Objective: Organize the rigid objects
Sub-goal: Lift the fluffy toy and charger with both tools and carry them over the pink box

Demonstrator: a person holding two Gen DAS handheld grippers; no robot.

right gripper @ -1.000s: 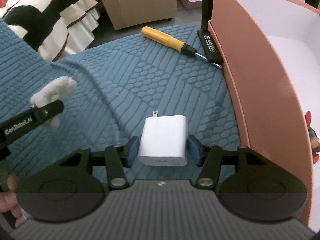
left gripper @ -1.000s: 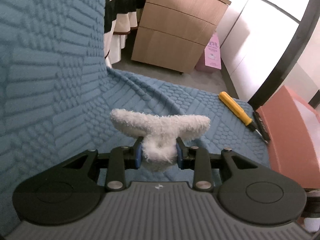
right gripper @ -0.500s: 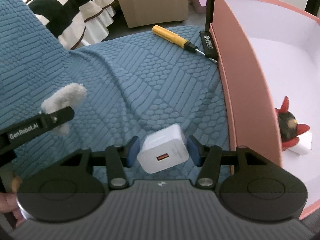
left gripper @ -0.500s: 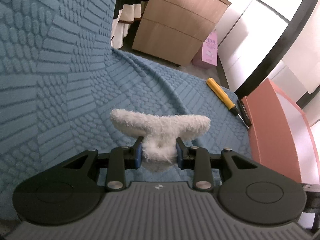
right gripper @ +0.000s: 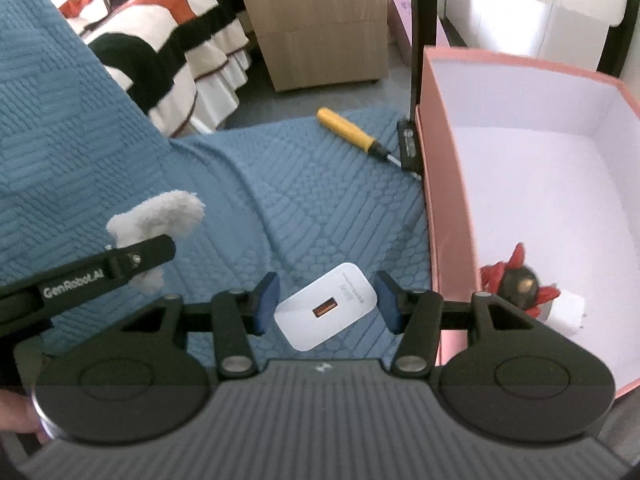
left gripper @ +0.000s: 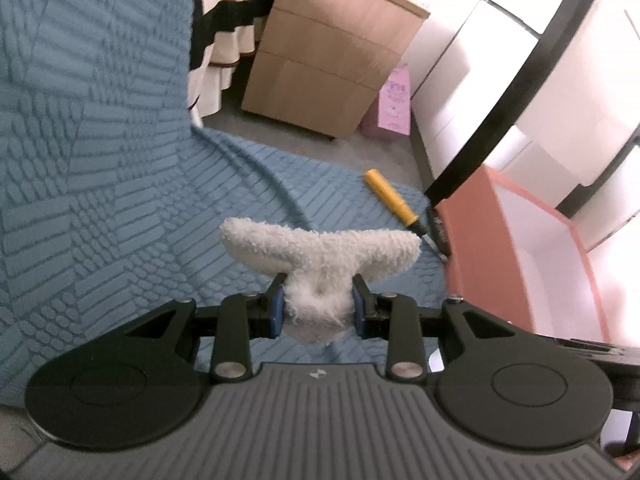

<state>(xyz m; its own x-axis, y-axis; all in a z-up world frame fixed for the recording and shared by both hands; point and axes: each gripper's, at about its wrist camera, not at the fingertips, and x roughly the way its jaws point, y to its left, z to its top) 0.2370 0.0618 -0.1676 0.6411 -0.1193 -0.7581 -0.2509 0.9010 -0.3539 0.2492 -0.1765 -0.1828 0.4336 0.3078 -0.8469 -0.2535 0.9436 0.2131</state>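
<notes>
The left gripper (left gripper: 319, 311) pinches a white fluffy toy (left gripper: 320, 258) above the blue bedspread (left gripper: 120, 200). The right gripper's (right gripper: 327, 307) fingers are spread around a white charger (right gripper: 326, 311); contact unclear. Only the right view shows the pink box (right gripper: 448, 208) holding one red-and-black figure (right gripper: 516, 280); the yellow screwdriver (right gripper: 348, 130) and black tool (right gripper: 410, 150) remain outside.

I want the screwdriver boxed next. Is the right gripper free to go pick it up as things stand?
Probably not yet. The right gripper has the white charger between its fingers, which would need dropping first. The cloth up to the yellow screwdriver beside the pink box looks unobstructed.
</notes>
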